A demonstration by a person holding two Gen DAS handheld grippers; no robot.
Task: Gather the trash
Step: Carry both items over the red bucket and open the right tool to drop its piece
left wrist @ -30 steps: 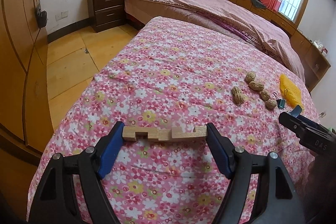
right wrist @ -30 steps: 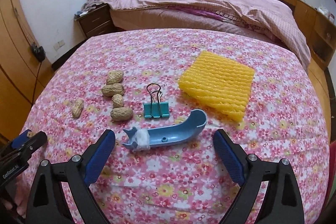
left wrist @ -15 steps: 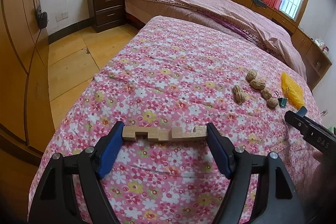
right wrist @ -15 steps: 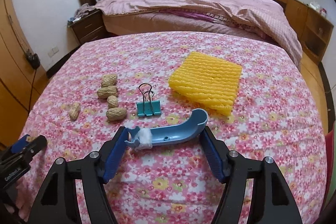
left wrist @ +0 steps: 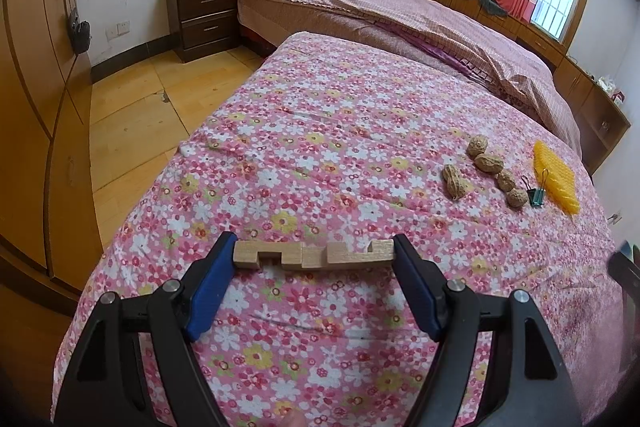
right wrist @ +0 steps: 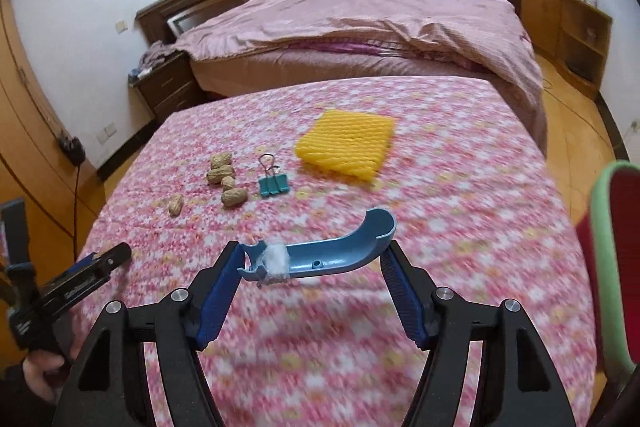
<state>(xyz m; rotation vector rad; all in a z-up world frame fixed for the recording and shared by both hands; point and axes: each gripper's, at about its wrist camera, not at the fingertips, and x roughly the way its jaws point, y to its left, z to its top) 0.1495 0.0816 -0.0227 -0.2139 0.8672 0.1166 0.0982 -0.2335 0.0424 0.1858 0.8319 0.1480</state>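
**Pink quilt, two clamps, scraps in hand**

Floral cloth [left wrist: 320, 131] covers the work surface, which falls away at its left edge to bare wooden floor [left wrist: 132, 115] and a wardrobe [left wrist: 36, 107] close by. Open quilt stretches ahead of both tools; a second bed [right wrist: 360, 23] stands just past the far edge, and a cabinet run [right wrist: 560, 7] lines the right wall.

The left gripper [left wrist: 314, 259] is clamped end to end on a notched wooden block [left wrist: 314, 255], its blue pads [left wrist: 210, 287] pressing each end, the block level and just above the quilt near the front left corner.

The right gripper [right wrist: 316, 259] grips a curved blue plastic piece [right wrist: 332, 251] lengthwise, a wad of white tape [right wrist: 276, 259] wrapped near its left end; the pads bear on both tips and the piece hangs clear of the quilt, whose pattern is motion-blurred beneath. A red and green rim [right wrist: 612, 259] shows at the right edge of that view.

Peanuts [right wrist: 224, 179] lie in a loose cluster mid-quilt, well ahead of both tools. A teal binder clip [right wrist: 273, 183] sits just right of them, and a yellow foam net [right wrist: 346, 143] lies beyond it, nearer the far edge. From the left wrist these items sit far right [left wrist: 490, 163], with clear quilt between them and the block.
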